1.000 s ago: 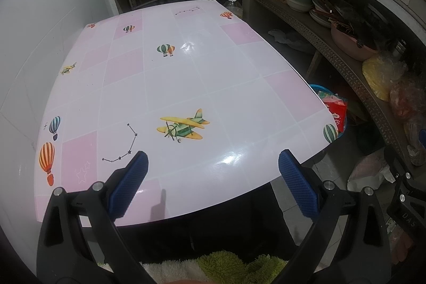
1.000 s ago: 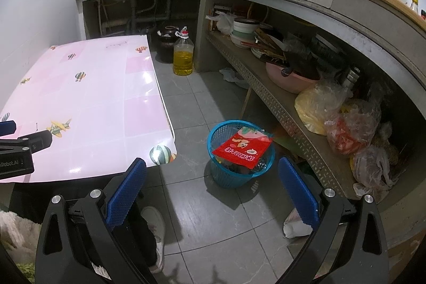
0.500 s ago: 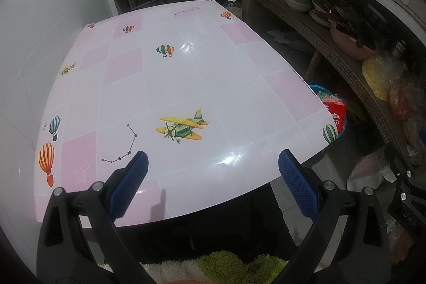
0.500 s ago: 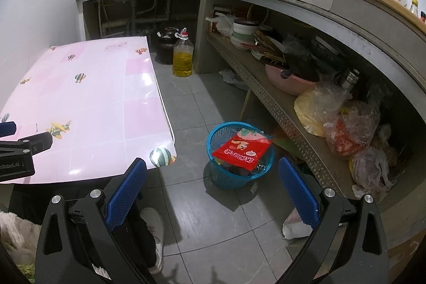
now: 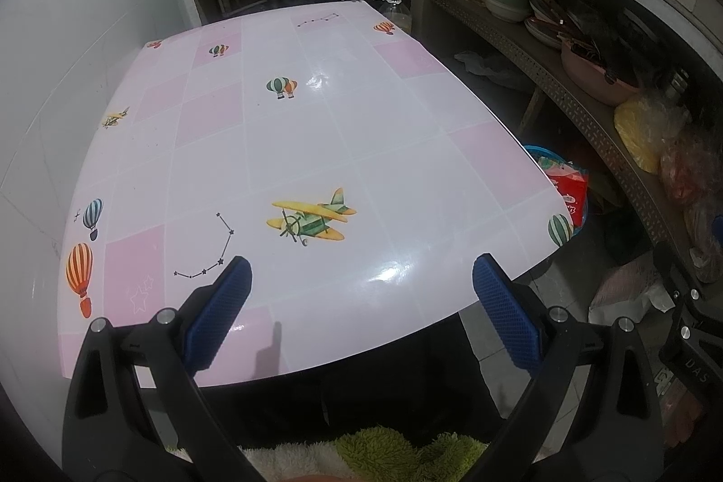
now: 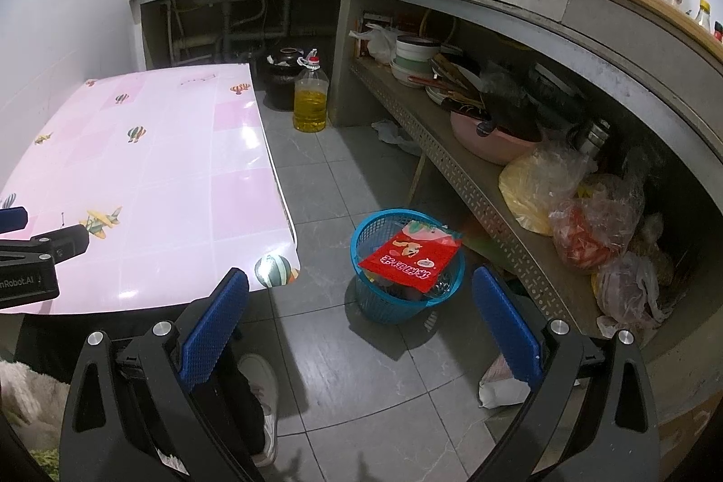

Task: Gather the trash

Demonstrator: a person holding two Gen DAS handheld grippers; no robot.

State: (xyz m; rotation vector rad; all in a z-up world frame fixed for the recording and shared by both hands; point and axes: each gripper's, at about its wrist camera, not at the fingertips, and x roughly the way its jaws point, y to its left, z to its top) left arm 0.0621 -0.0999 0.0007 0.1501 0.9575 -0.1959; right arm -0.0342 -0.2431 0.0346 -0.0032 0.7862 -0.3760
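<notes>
The left gripper (image 5: 359, 310) hangs level over the near edge of the pink table (image 5: 316, 129), its blue-padded fingers (image 5: 217, 312) spread wide with nothing between them, aimed along the tabletop toward the far wall. A printed yellow aeroplane (image 5: 312, 220) lies on the cloth just ahead of the gap. In this left wrist view only a sliver of the blue basket (image 5: 542, 156) shows past the table's right edge, with the red wrapper (image 5: 571, 193) peeping beside it. The right gripper (image 6: 361, 324) is held off the table's right side, above the grey tiled floor (image 6: 343, 175) and pointed slightly downward, its jaws equally wide and empty. From the right wrist the blue basket (image 6: 384, 303) is seen whole, standing on the floor between the table corner and the low shelf (image 6: 474, 184), and the red wrapper (image 6: 411, 256) lies flat across its rim; what sits under it is too dark to tell, perhaps more packaging. This view alone shows the oil bottle (image 6: 310, 98) by the far table corner, a shoe (image 6: 264, 387) below the fingers, and the left gripper's black body at the left border.
</notes>
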